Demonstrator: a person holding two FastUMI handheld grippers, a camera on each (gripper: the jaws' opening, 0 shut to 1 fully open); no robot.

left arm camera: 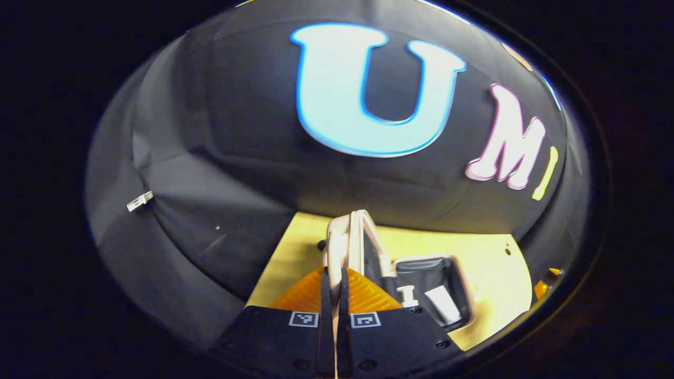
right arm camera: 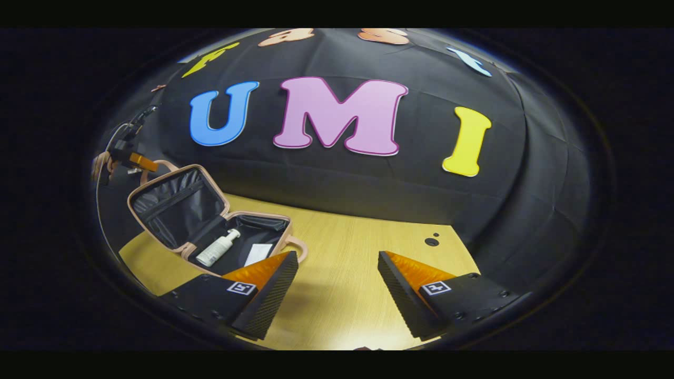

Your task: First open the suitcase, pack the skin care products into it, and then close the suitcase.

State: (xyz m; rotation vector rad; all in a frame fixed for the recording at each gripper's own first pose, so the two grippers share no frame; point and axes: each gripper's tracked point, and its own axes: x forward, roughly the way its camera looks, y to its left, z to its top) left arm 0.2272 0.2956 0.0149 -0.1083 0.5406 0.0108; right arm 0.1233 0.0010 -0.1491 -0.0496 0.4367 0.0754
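Here the left tool (left arm camera: 335, 276) pinches the raised lid of the small pink hard-shell suitcase (right arm camera: 181, 210), while the right tool (right arm camera: 337, 279) gapes above the pale wooden table (right arm camera: 347, 247).

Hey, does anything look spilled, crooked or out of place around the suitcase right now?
Nothing stands out. The suitcase sits open on the table, a white bottle lying inside its base. The left gripper grips the raised lid's edge; nothing looks spilled.

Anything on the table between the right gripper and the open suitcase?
No. In the right gripper view, only bare table separates the right gripper from the suitcase.
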